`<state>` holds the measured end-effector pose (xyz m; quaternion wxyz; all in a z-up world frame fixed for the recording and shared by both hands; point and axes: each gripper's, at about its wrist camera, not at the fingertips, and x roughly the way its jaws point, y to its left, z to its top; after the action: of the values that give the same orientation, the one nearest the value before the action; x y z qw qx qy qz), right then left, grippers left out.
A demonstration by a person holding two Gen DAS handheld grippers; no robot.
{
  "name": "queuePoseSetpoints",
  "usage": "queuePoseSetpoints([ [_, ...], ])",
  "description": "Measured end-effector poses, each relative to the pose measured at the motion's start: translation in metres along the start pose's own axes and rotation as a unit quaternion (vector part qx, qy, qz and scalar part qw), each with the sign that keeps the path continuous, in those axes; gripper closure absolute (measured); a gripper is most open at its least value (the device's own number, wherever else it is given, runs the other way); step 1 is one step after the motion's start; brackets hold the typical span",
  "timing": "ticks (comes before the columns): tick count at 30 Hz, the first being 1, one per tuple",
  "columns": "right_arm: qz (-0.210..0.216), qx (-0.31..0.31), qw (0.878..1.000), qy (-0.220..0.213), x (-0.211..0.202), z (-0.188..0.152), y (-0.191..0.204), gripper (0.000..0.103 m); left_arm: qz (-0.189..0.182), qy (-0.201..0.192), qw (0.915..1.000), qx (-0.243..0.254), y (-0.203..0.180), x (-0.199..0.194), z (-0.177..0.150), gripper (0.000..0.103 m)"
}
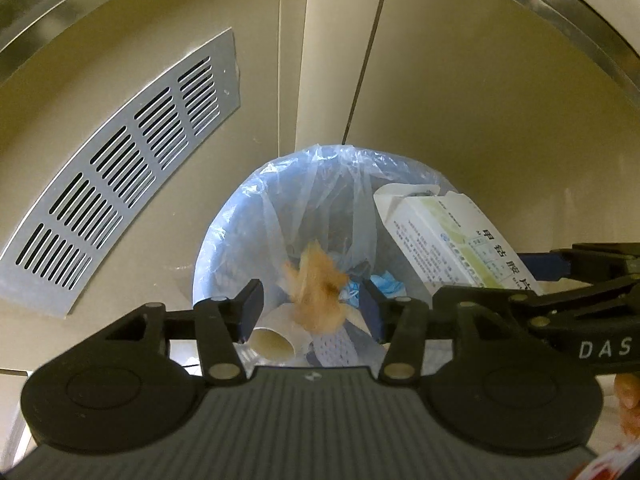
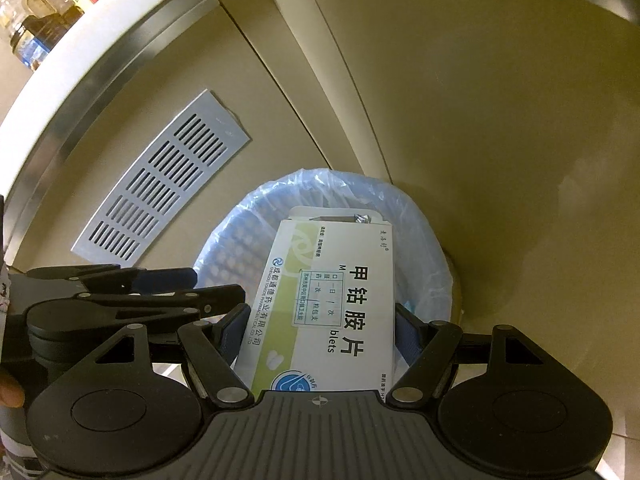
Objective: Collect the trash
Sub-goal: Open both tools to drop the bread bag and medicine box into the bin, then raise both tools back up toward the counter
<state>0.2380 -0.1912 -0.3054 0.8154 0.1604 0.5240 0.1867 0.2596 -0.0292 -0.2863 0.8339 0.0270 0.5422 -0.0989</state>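
Observation:
A bin lined with a blue plastic bag stands on the floor against a beige cabinet. My left gripper hangs over its mouth, jaws apart. A blurred orange scrap is in the gap between the pads and touches neither. Under it in the bin lie a paper tube and blue and white rubbish. My right gripper is over the same bin, shut on a white and green medicine box, which also shows to the right as the box.
A grey vent grille is set in the cabinet front left of the bin. A metal-edged counter runs above, with bottles and jars on it. The left gripper's fingers reach in beside the box. A fingertip shows at the right edge.

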Motion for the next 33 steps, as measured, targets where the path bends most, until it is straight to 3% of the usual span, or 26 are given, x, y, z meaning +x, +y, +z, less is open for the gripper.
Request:
queuePoseSetpoints([
  [22, 0.004, -0.006, 1.0, 0.02, 0.029, 0.003, 0.018, 0.027, 0.024, -0.016, 0.9993, -0.023, 0.025, -0.029, -0.002, 0.054],
  [25, 0.003, -0.006, 1.0, 0.019, 0.028, 0.003, 0.018, 0.021, 0.024, -0.019, 0.9992, -0.024, 0.028, -0.031, -0.004, 0.054],
  [33, -0.002, -0.003, 1.0, 0.013, 0.018, 0.001, 0.019, 0.021, 0.021, -0.026, 0.9991, -0.026, 0.027, -0.043, -0.007, 0.054],
])
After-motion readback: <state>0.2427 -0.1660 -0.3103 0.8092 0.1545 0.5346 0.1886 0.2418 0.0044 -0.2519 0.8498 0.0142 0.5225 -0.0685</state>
